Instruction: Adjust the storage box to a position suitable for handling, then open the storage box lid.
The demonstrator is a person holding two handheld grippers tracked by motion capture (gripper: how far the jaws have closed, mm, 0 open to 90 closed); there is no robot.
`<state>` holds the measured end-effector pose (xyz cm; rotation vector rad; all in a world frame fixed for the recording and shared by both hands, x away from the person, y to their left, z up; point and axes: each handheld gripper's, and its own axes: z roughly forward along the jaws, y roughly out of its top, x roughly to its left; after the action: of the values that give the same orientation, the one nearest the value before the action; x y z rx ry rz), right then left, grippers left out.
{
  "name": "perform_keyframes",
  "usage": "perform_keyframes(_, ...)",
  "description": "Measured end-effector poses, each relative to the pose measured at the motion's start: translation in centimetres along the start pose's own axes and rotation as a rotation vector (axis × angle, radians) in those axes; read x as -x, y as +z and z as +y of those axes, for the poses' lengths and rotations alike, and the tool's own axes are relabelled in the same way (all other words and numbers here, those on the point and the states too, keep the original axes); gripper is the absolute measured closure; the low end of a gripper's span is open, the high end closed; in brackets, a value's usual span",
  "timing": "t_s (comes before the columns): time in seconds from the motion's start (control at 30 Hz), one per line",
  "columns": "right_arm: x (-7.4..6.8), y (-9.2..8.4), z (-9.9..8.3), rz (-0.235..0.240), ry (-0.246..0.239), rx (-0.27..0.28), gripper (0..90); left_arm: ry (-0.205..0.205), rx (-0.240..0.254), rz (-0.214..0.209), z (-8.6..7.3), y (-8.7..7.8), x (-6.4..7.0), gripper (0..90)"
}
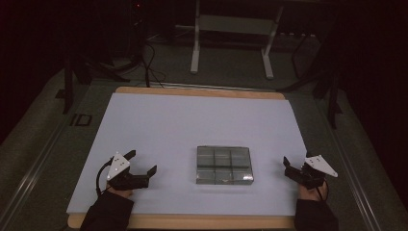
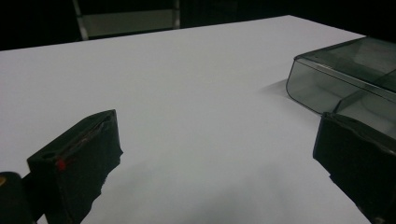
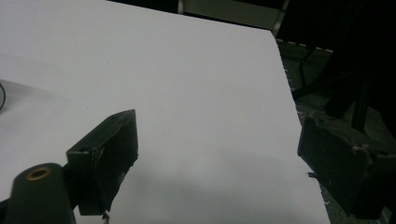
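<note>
Left gripper [image 1: 143,163] is sitting lower left of the high view, jaws spread wide with nothing between them; right gripper [image 1: 287,166] is sitting lower right, gaping and empty too. Clear compartment box [image 1: 224,165] is lying flat at lower centre on the white sheet [image 1: 192,120], between both, touching neither. In the left gripper view its corner [image 2: 327,79] is showing upper right, just past one jaw. Best approach, I'd say: both coming in level, squaring on opposite side walls, closing gently since clear plastic is likely slippery.

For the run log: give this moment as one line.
left gripper: open, empty, left of box | right gripper: open, empty, right of box | clear compartment box: untouched on white sheet
</note>
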<state>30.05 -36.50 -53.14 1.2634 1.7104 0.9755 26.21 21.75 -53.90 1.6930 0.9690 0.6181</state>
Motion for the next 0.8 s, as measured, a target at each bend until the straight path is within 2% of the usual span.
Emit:
perform_keyframes(0.07,0.0,0.0,0.0,-0.002,-0.001,-0.004,12.0,0.003,-0.004,-0.005,0.0,0.0,0.0,2.3)
perform_keyframes(0.17,-0.1,0.1,0.1,-0.003,-0.007,-0.012,13.1,0.016,-0.010,-0.041,0.0,0.1,0.0,2.3)
perform_keyframes(0.4,0.1,0.3,0.2,0.004,0.006,-0.030,13.0,0.012,-0.032,-0.056,0.1,0.3,-0.1,2.3)
perform_keyframes(0.5,0.3,0.6,0.3,0.014,0.019,-0.059,12.8,-0.005,-0.063,-0.069,0.3,0.6,-0.3,2.3)
perform_keyframes(0.6,0.3,0.7,0.3,0.016,0.021,-0.067,12.9,-0.010,-0.078,-0.080,0.3,0.7,-0.4,2.3)
perform_keyframes(0.63,0.3,0.8,0.5,0.028,0.022,-0.085,13.1,-0.031,-0.123,-0.106,0.6,1.2,-0.7,2.3)
perform_keyframes(0.67,0.3,0.9,0.5,0.036,0.026,-0.093,13.1,-0.034,-0.131,-0.105,0.6,1.3,-0.8,2.3)
perform_keyframes(0.77,0.2,0.9,0.7,0.042,0.015,-0.097,13.1,-0.031,-0.135,-0.113,0.7,1.4,-0.9,2.4)
perform_keyframes(0.8,0.0,0.9,1.0,0.053,-0.009,-0.098,13.1,-0.019,-0.148,-0.119,1.0,1.6,-0.8,2.4)
